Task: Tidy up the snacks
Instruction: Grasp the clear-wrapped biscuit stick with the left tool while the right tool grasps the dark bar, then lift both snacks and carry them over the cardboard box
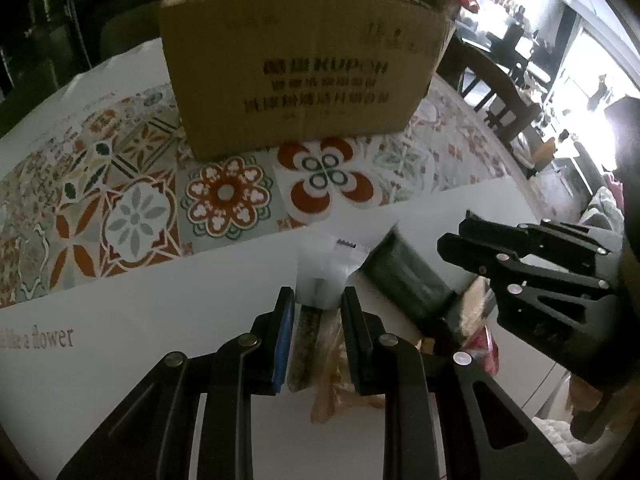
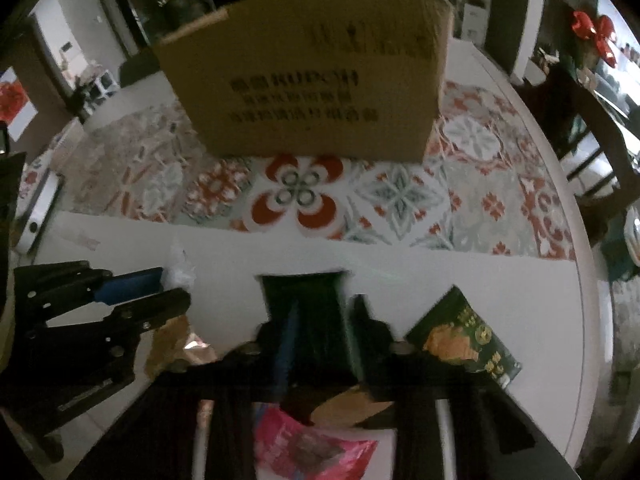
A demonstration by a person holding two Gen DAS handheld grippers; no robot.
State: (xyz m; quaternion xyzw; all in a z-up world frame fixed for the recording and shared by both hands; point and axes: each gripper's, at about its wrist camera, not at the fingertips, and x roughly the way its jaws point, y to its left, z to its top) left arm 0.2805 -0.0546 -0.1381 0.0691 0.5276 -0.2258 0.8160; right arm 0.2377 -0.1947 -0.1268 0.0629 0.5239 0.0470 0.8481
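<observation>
Both clamped on snacks near cardboard box (image 1: 296,76): left hand-held gripper (image 1: 318,320) grasping white packet (image 1: 320,276), right hand-held gripper (image 2: 320,320) grasping dark green packet (image 2: 308,304), probably for boxing.

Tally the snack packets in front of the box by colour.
green packets: 2
white packet: 1
pink packet: 1
brown packets: 2, both partly hidden
Total: 6
</observation>
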